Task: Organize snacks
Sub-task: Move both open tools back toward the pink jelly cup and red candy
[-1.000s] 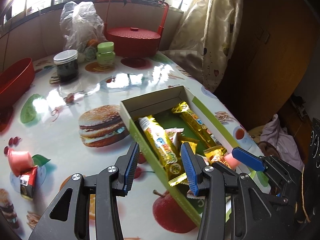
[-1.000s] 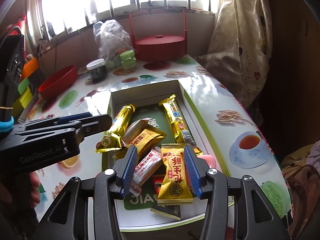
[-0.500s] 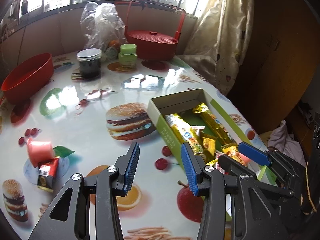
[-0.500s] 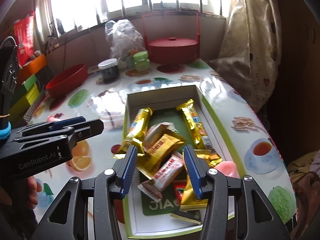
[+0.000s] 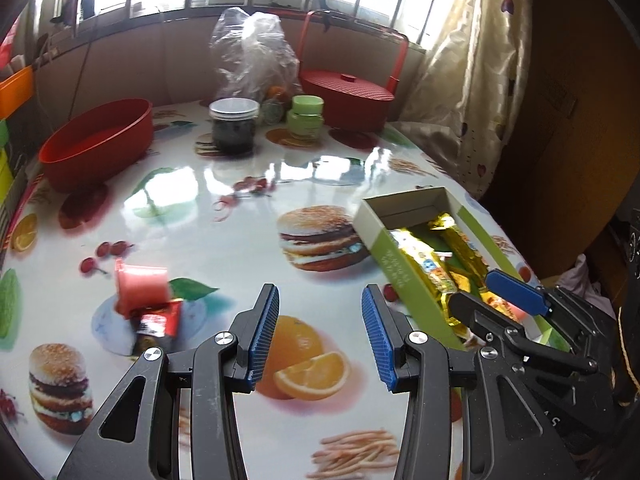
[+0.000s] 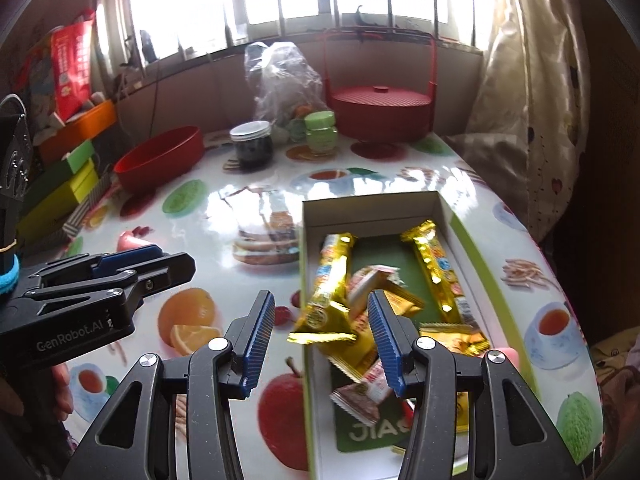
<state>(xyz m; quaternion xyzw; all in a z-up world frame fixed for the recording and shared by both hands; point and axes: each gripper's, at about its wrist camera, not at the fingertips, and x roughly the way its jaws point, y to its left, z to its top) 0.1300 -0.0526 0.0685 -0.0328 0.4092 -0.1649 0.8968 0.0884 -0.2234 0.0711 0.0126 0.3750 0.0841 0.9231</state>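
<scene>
Currently both grippers are spread wide with nothing between the pads. Left gripper (image 5: 318, 338) hangs over the bare tablecloth (image 5: 224, 240); pink jelly cup (image 5: 140, 291) and a small red packet (image 5: 158, 322) lie ahead to its left, touching. Right gripper (image 6: 320, 344) hangs at the near left wall of the green box (image 6: 486, 248), gold snack bars (image 6: 438, 268) and wrapped candies inside, ahead of its right finger.

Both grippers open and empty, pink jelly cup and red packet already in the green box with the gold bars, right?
Not quite: the pink jelly cup and red packet lie on the table, outside the green box, per the left wrist view. Rest holds.
</scene>
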